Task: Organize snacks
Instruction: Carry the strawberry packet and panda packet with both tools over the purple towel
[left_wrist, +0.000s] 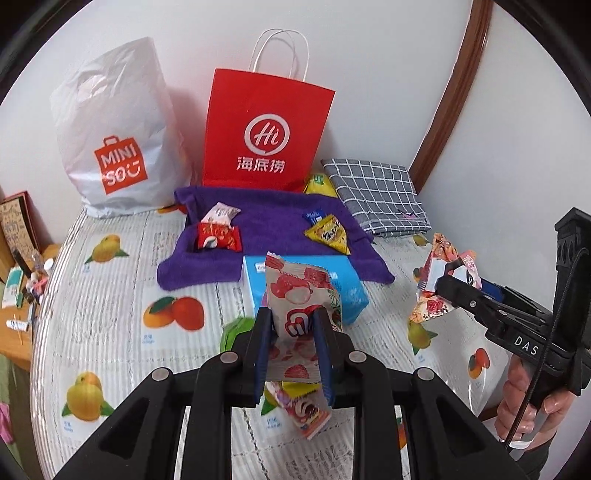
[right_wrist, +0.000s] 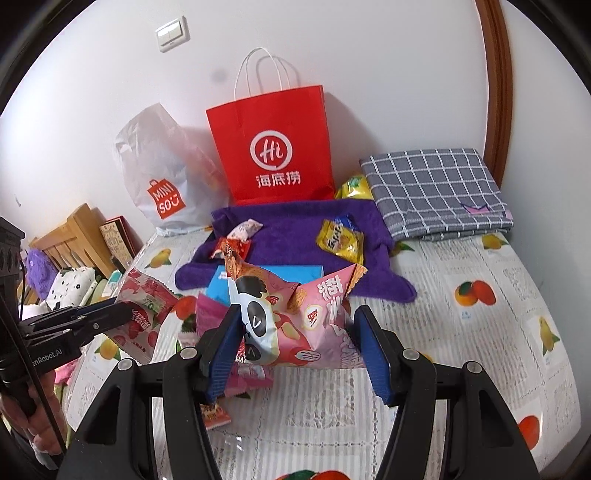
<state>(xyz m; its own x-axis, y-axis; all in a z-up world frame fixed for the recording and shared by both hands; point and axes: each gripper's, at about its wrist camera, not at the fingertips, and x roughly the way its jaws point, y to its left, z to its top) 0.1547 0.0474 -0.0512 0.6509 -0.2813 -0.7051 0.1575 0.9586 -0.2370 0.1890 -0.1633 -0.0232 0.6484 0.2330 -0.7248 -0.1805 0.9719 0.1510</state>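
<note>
My right gripper (right_wrist: 295, 350) holds a pink snack bag (right_wrist: 295, 314) with a panda face on it. The bag is squeezed between my two blue pads (right_wrist: 223, 350) and sits up off the table. My left gripper (right_wrist: 110, 312) is at the left side, pinching a red and white snack bag (right_wrist: 146, 314). Under them is a table cover (right_wrist: 461, 350) with fruit pictures. More small snacks lie below the pink bag. Behind it is a blue box (right_wrist: 266, 275) on a purple towel (right_wrist: 288, 236). A yellow packet (right_wrist: 341, 242) lies on the towel. A red paper bag (right_wrist: 271, 147) and a white plastic bag (right_wrist: 162, 173) stand by the wall. A grey checked cloth (right_wrist: 436, 188) lies folded at the right.
</note>
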